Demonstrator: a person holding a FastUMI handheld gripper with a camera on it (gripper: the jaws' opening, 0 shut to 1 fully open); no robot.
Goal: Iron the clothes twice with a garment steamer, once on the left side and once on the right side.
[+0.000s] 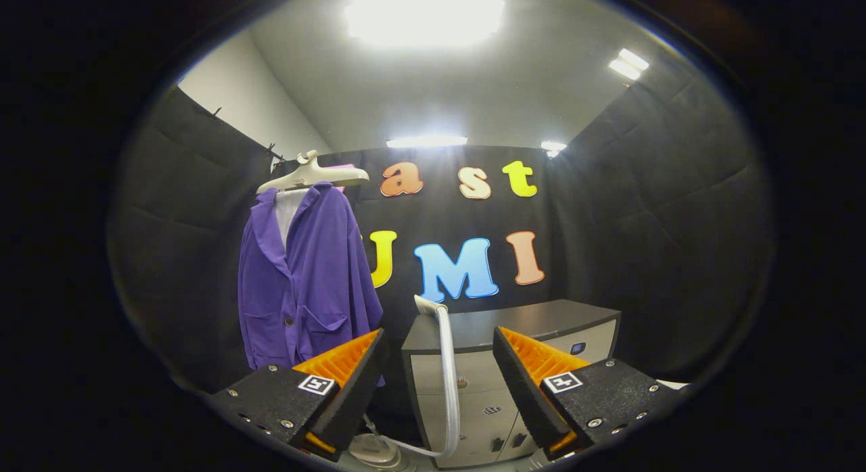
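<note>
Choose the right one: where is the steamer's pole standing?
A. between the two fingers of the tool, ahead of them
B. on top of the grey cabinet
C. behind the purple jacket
A: the white pole rises in the gap of the open tool, in front of the cabinet, apart from the jacket.

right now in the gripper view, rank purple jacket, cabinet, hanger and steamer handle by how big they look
1. purple jacket and cabinet: look alike in size, and the open gripper fingers hide part of each
2. steamer handle
3. hanger
</note>
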